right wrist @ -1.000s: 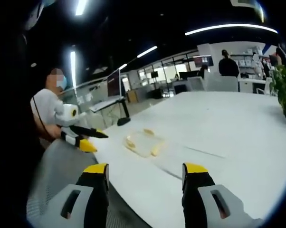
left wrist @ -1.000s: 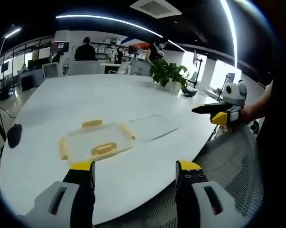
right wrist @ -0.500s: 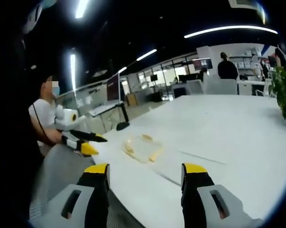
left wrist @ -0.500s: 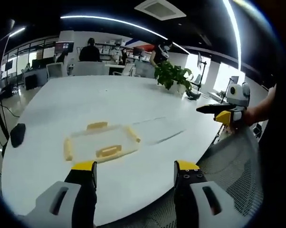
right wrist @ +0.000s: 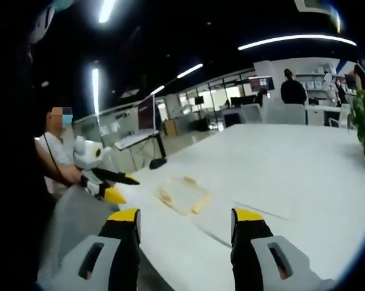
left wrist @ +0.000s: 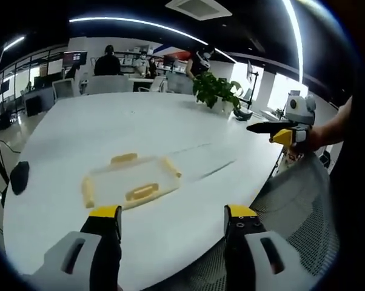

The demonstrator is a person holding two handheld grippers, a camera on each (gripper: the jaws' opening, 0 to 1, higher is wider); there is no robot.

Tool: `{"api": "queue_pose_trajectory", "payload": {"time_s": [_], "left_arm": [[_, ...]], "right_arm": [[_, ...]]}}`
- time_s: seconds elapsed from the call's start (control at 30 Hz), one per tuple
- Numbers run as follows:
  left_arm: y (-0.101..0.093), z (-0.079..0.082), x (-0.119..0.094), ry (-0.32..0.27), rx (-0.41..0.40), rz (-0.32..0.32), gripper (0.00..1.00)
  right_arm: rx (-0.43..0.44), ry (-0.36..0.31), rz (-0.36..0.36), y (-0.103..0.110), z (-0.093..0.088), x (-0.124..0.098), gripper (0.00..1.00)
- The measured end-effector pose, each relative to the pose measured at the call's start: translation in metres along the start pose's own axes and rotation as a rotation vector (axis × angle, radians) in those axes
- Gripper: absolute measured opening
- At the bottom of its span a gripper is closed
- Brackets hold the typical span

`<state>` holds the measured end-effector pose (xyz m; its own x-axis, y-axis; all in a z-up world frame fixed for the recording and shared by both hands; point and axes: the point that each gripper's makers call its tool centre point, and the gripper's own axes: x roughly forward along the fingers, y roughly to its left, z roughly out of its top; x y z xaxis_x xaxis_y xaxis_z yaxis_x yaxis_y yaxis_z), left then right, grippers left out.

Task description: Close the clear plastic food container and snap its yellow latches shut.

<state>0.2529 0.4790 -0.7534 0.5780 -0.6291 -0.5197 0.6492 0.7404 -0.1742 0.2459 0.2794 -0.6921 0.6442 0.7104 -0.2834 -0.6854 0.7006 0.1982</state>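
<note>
On the white oval table (left wrist: 170, 127), toward its near left part in the left gripper view, lies the clear plastic food container (left wrist: 129, 182) — flat, its long axis running left to right across that view and tipped slightly up to the right. Yellow latches (left wrist: 141, 193) show on its near long side, far long side and both short ends; whether the lid is pressed fully home or any latch is snapped cannot be told at this range. Left of it, near the table's edge, sits a small dark object (left wrist: 19, 177), too blurred to name. The left gripper (left wrist: 173, 219) hovers short of the container, not touching it, jaws wide apart and holding nothing. Farther right stands a potted plant (left wrist: 214, 92), and at the right edge the right gripper (left wrist: 273, 128) is held out beyond the table's rim over a grey mesh chair back (left wrist: 291, 206); its jaws there look close together, though the side-on angle hides the gap. From the right gripper view its own jaws stand clearly apart, empty, with the container small and hazy beyond them.
</note>
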Motion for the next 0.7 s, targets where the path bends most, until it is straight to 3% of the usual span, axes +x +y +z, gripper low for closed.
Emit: {"api": "queue_pose_trajectory", "payload": {"time_s": [0.3, 0.53, 0.7], "left_arm": [[0.004, 0.004, 0.003, -0.007, -0.025, -0.024, 0.8], [0.013, 0.003, 0.004, 0.006, -0.049, -0.032, 0.9], [0.019, 0.0, 0.001, 0.022, -0.042, -0.031, 0.91]], "right_arm": [[0.021, -0.009, 0.026, 0.009, 0.003, 0.016, 0.61], [0.108, -0.046, 0.047, 0.012, 0.012, 0.032, 0.77], [0.089, -0.051, 0.051, 0.01, 0.016, 0.04, 0.78]]}}
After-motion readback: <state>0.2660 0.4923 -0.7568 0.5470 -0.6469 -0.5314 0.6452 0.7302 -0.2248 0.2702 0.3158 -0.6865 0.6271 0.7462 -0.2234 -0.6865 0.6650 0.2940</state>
